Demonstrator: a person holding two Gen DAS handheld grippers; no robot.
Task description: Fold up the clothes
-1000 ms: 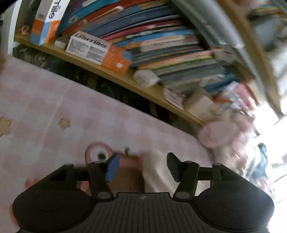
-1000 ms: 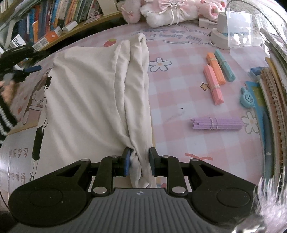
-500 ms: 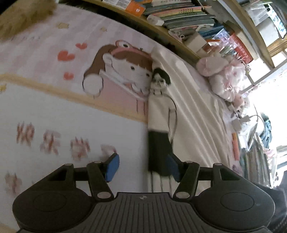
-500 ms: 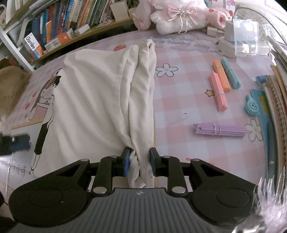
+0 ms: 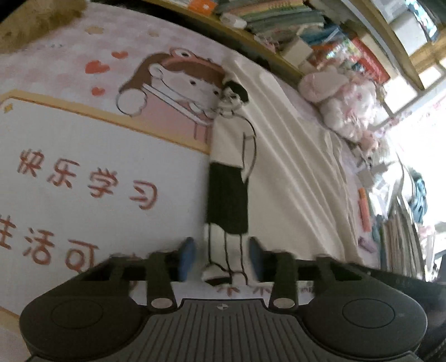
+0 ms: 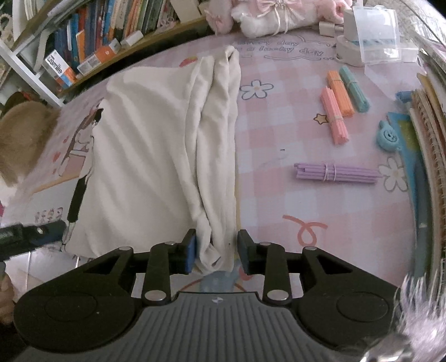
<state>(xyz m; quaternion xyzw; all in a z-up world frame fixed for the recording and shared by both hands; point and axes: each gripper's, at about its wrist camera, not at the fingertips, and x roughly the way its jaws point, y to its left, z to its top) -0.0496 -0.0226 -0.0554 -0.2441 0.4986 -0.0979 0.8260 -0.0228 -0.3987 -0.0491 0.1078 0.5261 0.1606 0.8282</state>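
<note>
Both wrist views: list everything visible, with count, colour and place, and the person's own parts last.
T-shirt: one, cream with a printed figure, spread on the mat, its right side bunched.
Desk mat: one, pink check with cartoons, under everything.
Stick bundles: four; pink, orange, teal, purple, right of the shirt.
Plush toy: one, pink and white, far edge.
Clear box: one, far right.
Books: many, mixed colours, shelf behind.
Notebooks: stack, right edge.
Left gripper: jaws just closing, astride the shirt's near left corner.
Right gripper: jaws just opening, bunched hem between them.
</note>
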